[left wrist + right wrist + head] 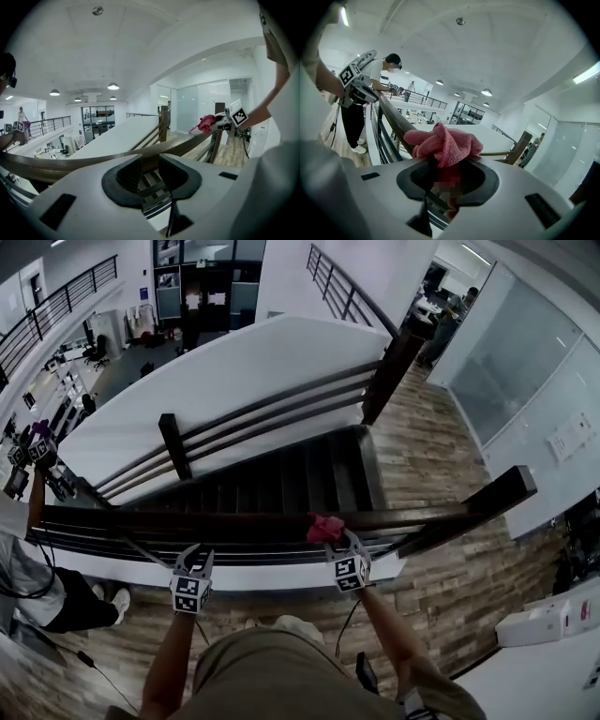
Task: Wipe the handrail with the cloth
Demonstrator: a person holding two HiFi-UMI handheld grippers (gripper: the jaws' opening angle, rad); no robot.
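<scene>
Right tongs [330,536] clamp the cloth [324,527] at the handrail [234,521]; left tongs [194,557] gape empty. Next I press and slide.

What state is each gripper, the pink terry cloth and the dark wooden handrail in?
dark wooden handrail: level, unbroken.
pink terry cloth: bunched up, over the handrail.
right gripper: shut on the cloth.
left gripper: open, nothing between its jaws.

The cloth [324,527] is pink, the handrail [244,519] dark brown, the stairs [281,479] near black; the floor [450,587] shows grey-brown wood-grain planks.
</scene>
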